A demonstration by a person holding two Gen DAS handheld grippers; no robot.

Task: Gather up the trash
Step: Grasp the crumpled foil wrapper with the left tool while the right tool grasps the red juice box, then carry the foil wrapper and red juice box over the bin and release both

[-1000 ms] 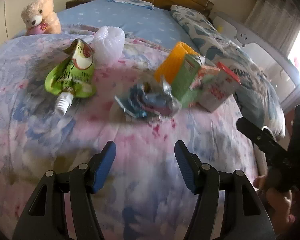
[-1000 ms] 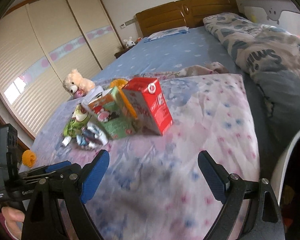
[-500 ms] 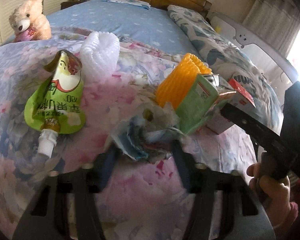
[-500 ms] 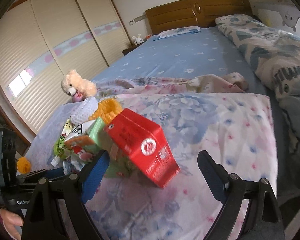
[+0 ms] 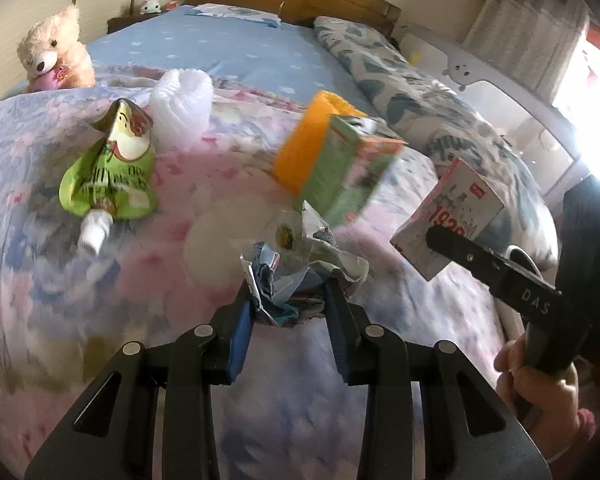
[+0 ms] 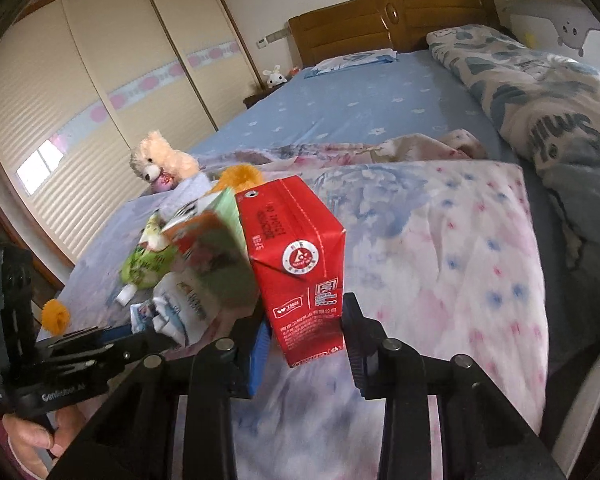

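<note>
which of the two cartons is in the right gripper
The red carton, clamped between the right gripper's fingers. The green carton sits just left of it, outside the grip.

Black claw frames with blue pads, silver screws.

Motion blur smears the green carton, its print unreadable in both views. It hides most of the orange foam net behind. The crumpled wrapper conceals the left gripper's pads; the red carton covers the right gripper's inner faces.
</note>
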